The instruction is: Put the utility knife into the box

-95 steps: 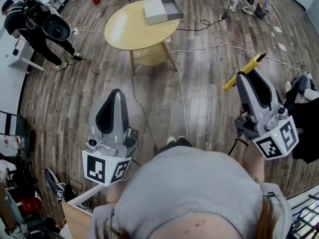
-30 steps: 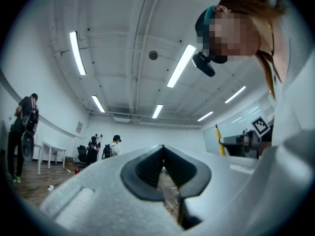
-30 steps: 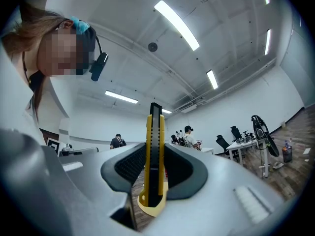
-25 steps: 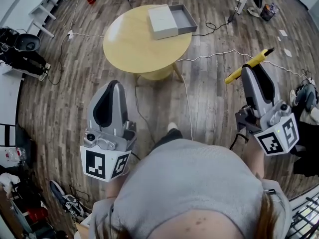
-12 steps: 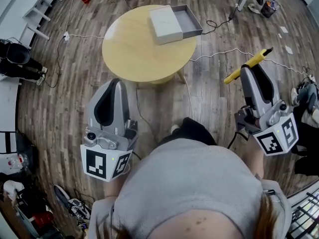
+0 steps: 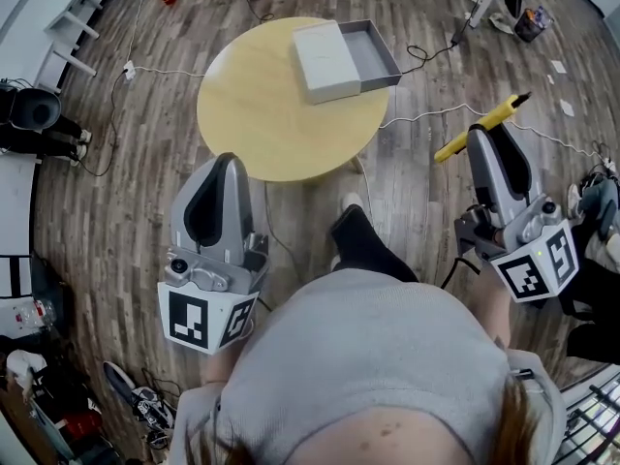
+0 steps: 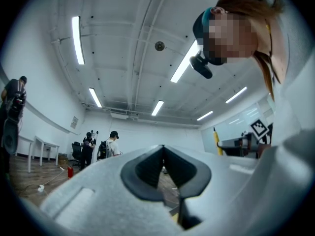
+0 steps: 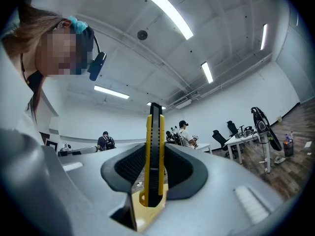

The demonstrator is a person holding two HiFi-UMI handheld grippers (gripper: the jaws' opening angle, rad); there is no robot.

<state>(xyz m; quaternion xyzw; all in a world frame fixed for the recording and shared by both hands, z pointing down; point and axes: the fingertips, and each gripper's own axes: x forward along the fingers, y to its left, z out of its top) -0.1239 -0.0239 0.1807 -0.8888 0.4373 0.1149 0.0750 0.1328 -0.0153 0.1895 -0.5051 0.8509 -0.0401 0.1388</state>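
While the person stands a little short of the round wooden table [image 6: 254, 114], the right gripper [image 6: 481, 136] has its jaws clamped on the utility knife [image 6: 496, 115]. In the right gripper view you can see the yellow and black body pinched edge-on between the dark pads, sticking out past the tips. From the head view the knife pokes out up and to the right, over the wood floor [image 6: 417, 192] and well apart from the table.

The left gripper [image 6: 225, 163] is closed too, with nothing in it. In the left gripper view the tips meet and there's only a slim gap behind them with floor showing through. It hangs over the floor just short of the table's near edge.

The box [image 6: 380, 54] sits at the table's far right edge: a grey open tray right up against a white flat part [image 6: 325, 61], can't tell if that's a lid or a sleeve. The tray looks empty.

White cables [image 6: 426, 114] trail across the floor, and one dark shoe [image 6: 354, 238] shows between the two grippers.
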